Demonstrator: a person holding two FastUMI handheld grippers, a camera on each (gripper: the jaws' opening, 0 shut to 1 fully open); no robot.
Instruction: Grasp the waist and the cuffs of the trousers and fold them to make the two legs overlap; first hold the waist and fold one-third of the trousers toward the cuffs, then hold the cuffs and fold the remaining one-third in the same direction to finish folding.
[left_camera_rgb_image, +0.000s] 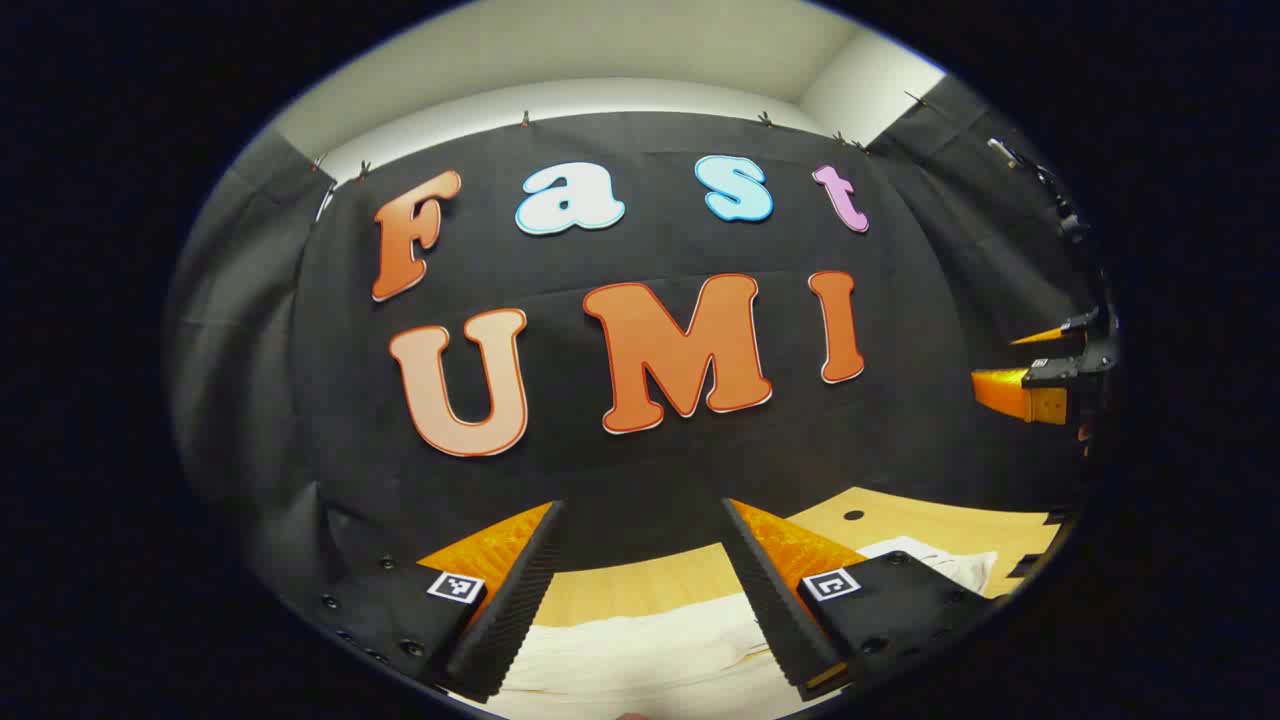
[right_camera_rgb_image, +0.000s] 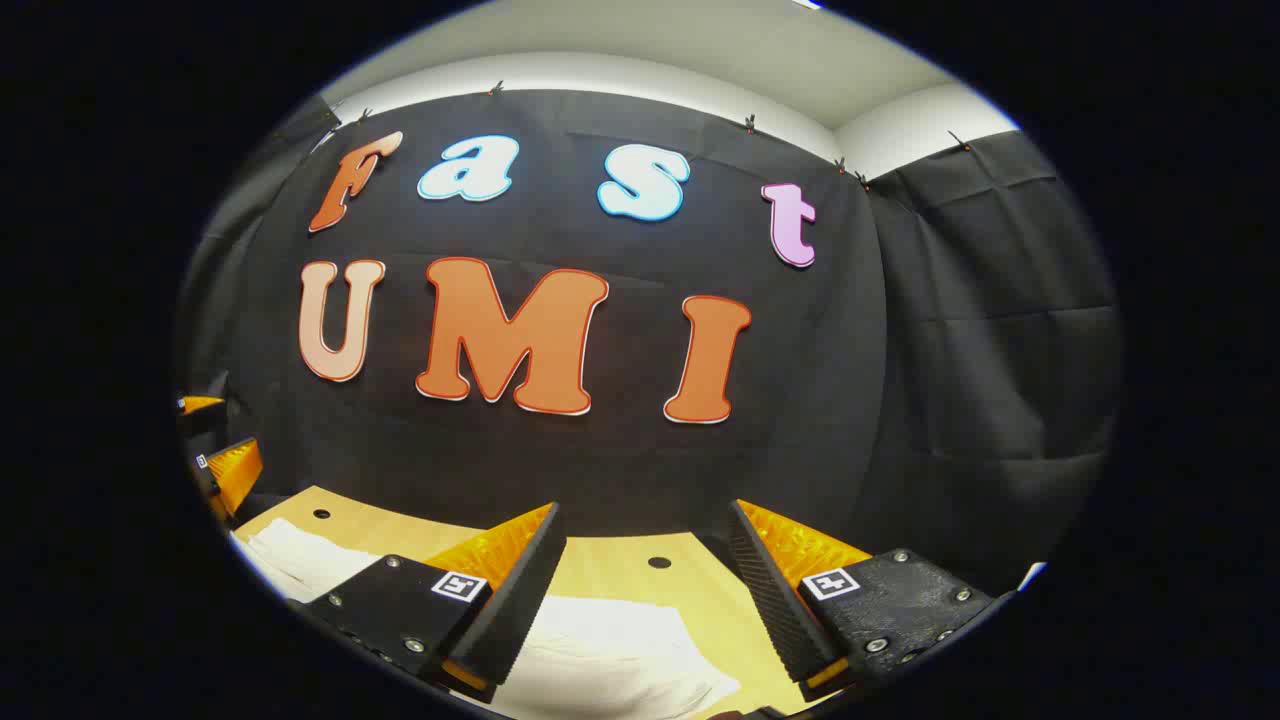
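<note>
The left gripper (left_camera_rgb_image: 640, 575) has two wedge-shaped fingers with ribbed inner faces. Each black finger mount carries round screws and a small square black-and-white marker. The right gripper (right_camera_rgb_image: 645, 580) is built alike.

White trousers (left_camera_rgb_image: 640, 650) lie soft and matt, plainly cloth, with gentle rumples, on a desk (right_camera_rgb_image: 620, 570) of smooth pale wood with a low sheen. The left tool (left_camera_rgb_image: 640, 590) shows ribbed, rough-looking inner faces and matt plastic bodies with shiny metal screws, and the right tool (right_camera_rgb_image: 640, 590) looks the same.
</note>
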